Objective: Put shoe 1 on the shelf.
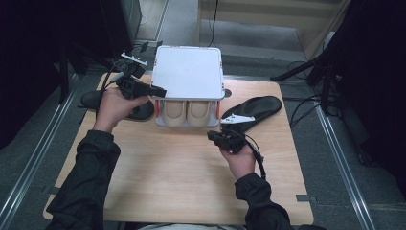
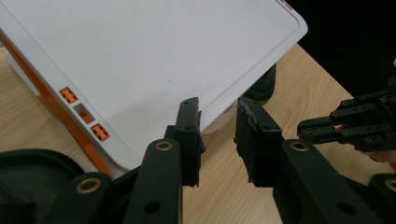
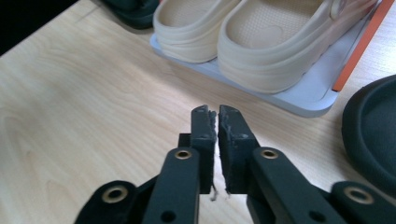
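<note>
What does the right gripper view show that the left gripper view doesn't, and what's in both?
Right gripper view alone: the pair of beige clogs on the rack's lower shelf, beyond the right gripper, its jaws nearly touching on nothing.

Left gripper view alone: the rack's white top panel with orange clips, seen past the left gripper, its jaws apart.

Both: the wooden table and a black shoe.
</note>
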{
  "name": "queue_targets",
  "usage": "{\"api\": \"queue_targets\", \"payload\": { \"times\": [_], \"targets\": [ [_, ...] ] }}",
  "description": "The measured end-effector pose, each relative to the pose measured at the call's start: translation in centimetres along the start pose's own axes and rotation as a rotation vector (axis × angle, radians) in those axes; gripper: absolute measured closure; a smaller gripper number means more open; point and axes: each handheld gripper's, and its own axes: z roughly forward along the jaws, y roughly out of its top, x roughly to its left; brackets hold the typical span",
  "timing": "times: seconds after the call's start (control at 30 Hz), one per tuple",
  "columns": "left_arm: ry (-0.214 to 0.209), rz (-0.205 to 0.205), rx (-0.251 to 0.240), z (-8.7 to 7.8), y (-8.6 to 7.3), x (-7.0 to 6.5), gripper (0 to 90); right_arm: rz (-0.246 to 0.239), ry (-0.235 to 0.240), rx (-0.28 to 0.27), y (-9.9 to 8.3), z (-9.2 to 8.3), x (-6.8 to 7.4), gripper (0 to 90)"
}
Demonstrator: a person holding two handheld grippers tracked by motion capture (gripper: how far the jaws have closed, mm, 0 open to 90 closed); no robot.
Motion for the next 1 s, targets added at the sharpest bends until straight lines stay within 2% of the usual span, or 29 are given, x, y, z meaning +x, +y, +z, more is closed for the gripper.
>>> {"api": "queue_targets", "payload": {
  "times": [0.13,0.27,0.33,0.4,0.6,0.77,0.87,0.97,1.0],
  "targets": [
    [-0.004,0.001,-0.014,-1.0,-0.4,-0.4,56.6,0.004,0.034,-0.029,-0.5,-1.0,-0.2,73.3],
    [0.013,0.012,-0.029,-1.8,-1.0,-0.6,45.1,-0.006,0.071,-0.039,-0.6,-1.6,-0.3,64.9],
    [0.018,0.007,-0.038,-2.1,-1.3,-0.5,41.7,-0.034,0.095,-0.044,-0.7,-1.9,-0.4,55.8],
    [0.024,-0.001,-0.046,-2.4,-1.8,-0.2,39.6,-0.055,0.102,-0.05,-1.0,-2.2,-0.5,51.1],
    [0.082,0.002,-0.051,-3.5,-3.4,0.8,39.1,-0.016,0.113,-0.026,-2.1,-3.0,-0.7,47.3],
    [0.106,0.004,-0.066,-4.3,-4.6,1.6,40.8,-0.027,0.109,-0.032,-3.1,-3.9,-0.9,47.2],
    [0.137,-0.003,-0.083,-4.8,-5.2,2.0,42.7,-0.036,0.101,-0.028,-3.6,-4.1,-1.2,47.6],
    [0.157,-0.002,-0.09,-5.3,-5.6,2.4,47.4,-0.024,0.101,-0.033,-3.7,-4.3,-1.4,47.5],
    [0.152,-0.006,-0.093,-5.5,-5.7,2.7,49.2,-0.023,0.098,-0.035,-3.8,-4.3,-1.5,47.5]
  ]
}}
